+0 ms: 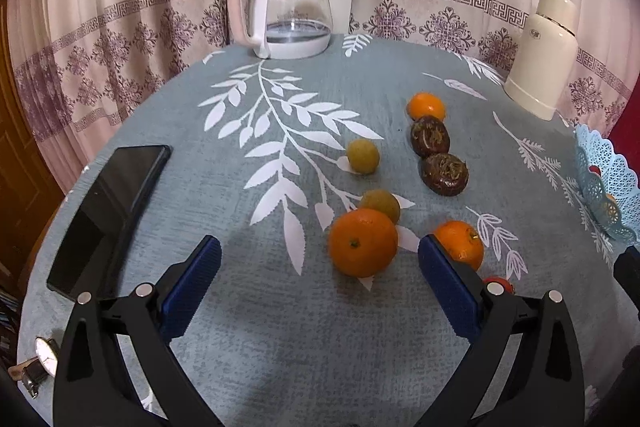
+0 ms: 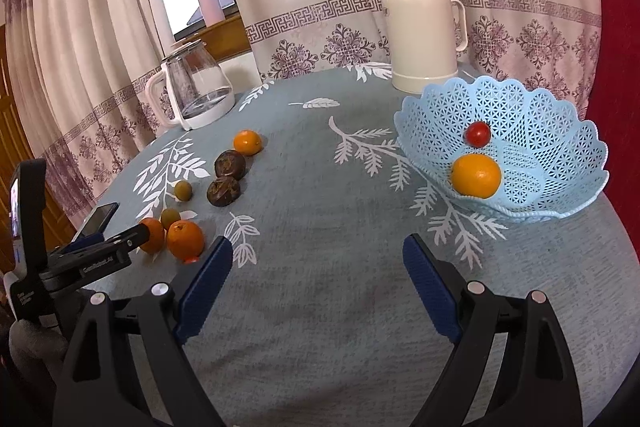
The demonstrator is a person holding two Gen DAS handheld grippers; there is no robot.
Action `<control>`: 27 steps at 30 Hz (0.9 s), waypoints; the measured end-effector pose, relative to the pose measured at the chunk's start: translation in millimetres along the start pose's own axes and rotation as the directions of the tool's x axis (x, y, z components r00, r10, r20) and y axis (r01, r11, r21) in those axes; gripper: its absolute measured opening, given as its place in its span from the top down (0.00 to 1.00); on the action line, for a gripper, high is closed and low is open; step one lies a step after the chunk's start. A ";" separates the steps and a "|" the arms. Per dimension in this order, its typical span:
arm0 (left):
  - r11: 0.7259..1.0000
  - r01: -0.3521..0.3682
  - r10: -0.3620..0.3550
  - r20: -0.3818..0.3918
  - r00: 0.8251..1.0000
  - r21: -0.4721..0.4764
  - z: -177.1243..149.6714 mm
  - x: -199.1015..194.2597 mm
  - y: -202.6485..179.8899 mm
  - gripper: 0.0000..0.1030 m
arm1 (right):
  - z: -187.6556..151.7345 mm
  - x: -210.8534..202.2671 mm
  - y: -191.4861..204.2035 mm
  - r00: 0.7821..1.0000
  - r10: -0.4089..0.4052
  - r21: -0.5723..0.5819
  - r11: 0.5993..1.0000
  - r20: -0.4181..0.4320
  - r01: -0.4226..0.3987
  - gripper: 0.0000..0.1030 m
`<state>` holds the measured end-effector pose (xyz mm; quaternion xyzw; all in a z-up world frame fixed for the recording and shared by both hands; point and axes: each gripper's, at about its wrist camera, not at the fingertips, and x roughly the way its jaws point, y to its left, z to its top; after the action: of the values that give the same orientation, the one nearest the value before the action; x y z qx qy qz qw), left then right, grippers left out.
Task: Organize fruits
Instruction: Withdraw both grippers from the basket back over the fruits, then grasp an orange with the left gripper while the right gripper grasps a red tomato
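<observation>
Over at your left, the left hand-held gripper (image 1: pixel 319 261) stands wide and released, gripping nothing, angled down at the tabletop (image 1: pixel 280 347). The big orange (image 1: pixel 363 242) sits just ahead of it at about one o'clock, already between the lines of the two pads and nearer the right pad; it is round, so no long axis matters. A smaller orange (image 1: pixel 460 244) lies just behind that right pad at two o'clock, with a small red fruit (image 1: pixel 498 283) tucked beside it, so a straight push forward risks nudging them. Greenish fruits (image 1: pixel 363 156), two dark brown fruits (image 1: pixel 430 136) and another orange (image 1: pixel 426 105) trail off toward twelve. Your right hand-held gripper (image 2: pixel 318 257) is likewise open and empty over bare cloth; the blue basket (image 2: pixel 560 147), holding an orange and a red fruit, lies at two o'clock from it. Your left hand looks nearer the loose fruit, your right nearer the basket.
</observation>
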<state>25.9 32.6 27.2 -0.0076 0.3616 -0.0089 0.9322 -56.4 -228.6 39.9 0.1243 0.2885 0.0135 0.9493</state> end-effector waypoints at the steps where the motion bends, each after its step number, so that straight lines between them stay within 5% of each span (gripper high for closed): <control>1: 1.000 0.004 -0.004 -0.005 1.000 -0.001 0.1 1.4 -0.2 0.03 | 0.1 0.2 0.1 1.000 0.002 -0.001 1.000 -0.001 -0.002 0.16; 17: 0.985 0.172 -0.174 -0.094 0.980 -0.028 0.6 25.9 -1.7 0.61 | -1.5 7.6 3.2 0.999 0.023 -0.014 1.000 -0.043 -0.023 0.16; 27: 0.984 0.172 -0.173 -0.017 0.985 -0.056 -1.6 12.3 5.2 0.61 | -3.0 13.5 13.7 0.995 0.045 -0.059 0.997 -0.087 -0.050 0.16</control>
<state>34.0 37.5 17.6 -0.0642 0.3699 -0.0798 0.9234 -46.2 -213.4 33.5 0.1015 0.3252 0.0502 0.9388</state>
